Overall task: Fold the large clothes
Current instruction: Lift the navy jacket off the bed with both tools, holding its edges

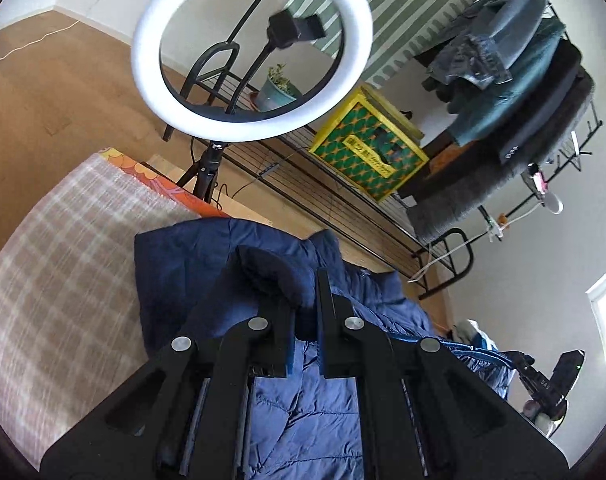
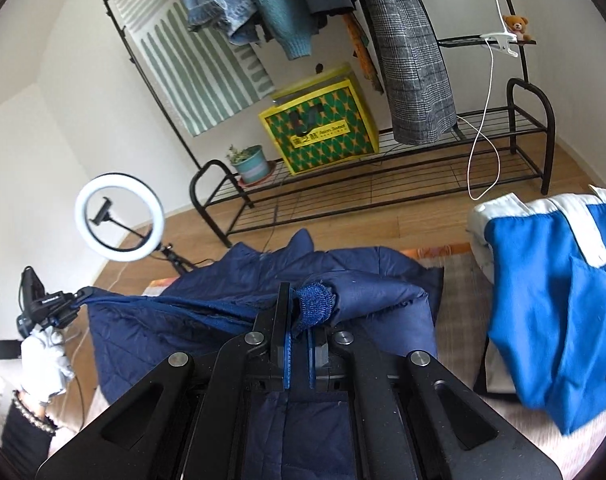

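Note:
A navy quilted jacket (image 1: pixel 175 264) lies bunched on a checked cover (image 1: pixel 63 264). My left gripper (image 1: pixel 305 300) is shut on a fold of the jacket, and the cloth drapes over its left finger. In the right wrist view my right gripper (image 2: pixel 299 320) is shut on the jacket (image 2: pixel 175 332) beside its ribbed sleeve cuff (image 2: pixel 313 306). An edge of the jacket stretches taut between the two grippers. The left gripper (image 2: pixel 59 308) shows at the far left of the right wrist view, held by a white-gloved hand (image 2: pixel 47 352). The right gripper (image 1: pixel 551 384) shows at the lower right of the left wrist view.
A lit ring light (image 1: pixel 251 48) on a tripod stands beyond the jacket. Behind it, a black clothes rack (image 2: pixel 383 172) holds hanging garments, a yellow-green box (image 2: pixel 319 128) and a potted plant (image 2: pixel 251 164). A blue and white garment (image 2: pixel 551 304) lies at the right.

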Demonstrator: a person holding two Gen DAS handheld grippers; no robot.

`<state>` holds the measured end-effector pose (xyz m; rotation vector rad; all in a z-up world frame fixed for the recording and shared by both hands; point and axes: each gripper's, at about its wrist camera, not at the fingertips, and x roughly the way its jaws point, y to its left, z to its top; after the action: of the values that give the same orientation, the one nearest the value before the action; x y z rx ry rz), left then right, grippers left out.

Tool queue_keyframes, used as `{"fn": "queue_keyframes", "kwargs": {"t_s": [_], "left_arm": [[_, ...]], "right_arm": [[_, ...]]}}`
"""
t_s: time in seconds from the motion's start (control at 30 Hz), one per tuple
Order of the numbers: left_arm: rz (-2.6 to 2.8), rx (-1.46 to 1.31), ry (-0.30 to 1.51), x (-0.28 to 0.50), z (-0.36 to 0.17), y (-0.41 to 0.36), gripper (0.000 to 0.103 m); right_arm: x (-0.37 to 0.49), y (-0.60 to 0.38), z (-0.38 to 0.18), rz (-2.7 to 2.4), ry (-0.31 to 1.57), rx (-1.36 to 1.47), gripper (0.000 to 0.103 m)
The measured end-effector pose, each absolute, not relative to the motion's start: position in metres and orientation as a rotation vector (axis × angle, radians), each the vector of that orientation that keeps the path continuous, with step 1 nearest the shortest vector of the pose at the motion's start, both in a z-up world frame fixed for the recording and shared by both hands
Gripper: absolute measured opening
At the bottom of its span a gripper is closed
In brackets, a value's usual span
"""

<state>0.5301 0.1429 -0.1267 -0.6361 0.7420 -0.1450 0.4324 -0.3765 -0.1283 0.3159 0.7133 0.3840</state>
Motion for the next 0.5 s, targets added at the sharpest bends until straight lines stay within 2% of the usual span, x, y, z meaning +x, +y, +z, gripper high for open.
{"fn": "queue_keyframes", "kwargs": {"t_s": [0.5], "left_arm": [[-0.075, -0.574, 0.772, 0.636, -0.194, 0.127, 0.006]], "right_arm": [[0.534, -0.363, -0.192, 0.302, 0.762, 0.281, 0.004]]}}
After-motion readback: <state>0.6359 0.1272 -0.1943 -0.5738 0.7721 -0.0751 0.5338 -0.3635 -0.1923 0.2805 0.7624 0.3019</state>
